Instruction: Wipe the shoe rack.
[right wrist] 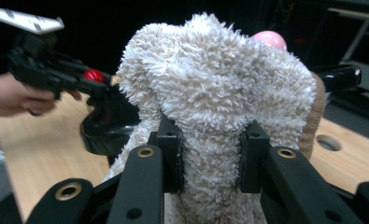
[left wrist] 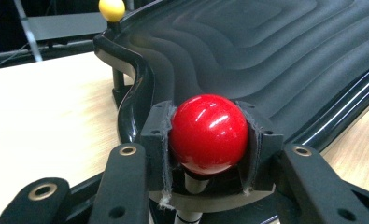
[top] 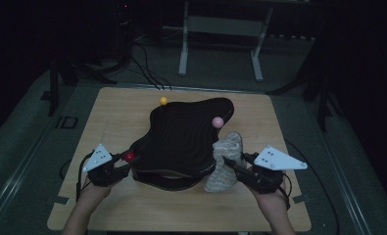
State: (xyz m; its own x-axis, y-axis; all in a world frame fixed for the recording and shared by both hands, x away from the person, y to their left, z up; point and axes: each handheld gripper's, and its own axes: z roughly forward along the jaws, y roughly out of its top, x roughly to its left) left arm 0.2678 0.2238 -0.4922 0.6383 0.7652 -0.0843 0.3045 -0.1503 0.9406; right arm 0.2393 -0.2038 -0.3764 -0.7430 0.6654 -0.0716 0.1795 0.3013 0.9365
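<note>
A person seated at a wooden table (top: 117,205) works two hand-held grippers on a black ridged tray (top: 181,142) in a dimly lit room. The left gripper (top: 124,163) is clamped on a red ball (left wrist: 208,134) that tops a short post at the tray's near-left corner; in the left gripper view both pads press against the ball's sides. The right gripper (top: 229,162) is clamped on a fluffy beige towel (right wrist: 210,93), its pads sunk into the pile in the right gripper view, so that the cloth is pinched into a narrow waist between them. In the high view the towel stands bunched and upright against the tray's near-right edge, touching the table below.

The tray, a wavy-edged shape with stepped contours, rests raised on the table and holds nothing in its hollow. A yellow ball (top: 163,101) marks its far-left corner and a pink ball (top: 217,122) its right side, just behind the towel.

The person's forearms are cut off at the bottom of the high view. The towel hides the tray's near-right corner. The room behind the table is too dark to make out beyond a pale frame's legs (top: 183,54) and cables on the floor.
</note>
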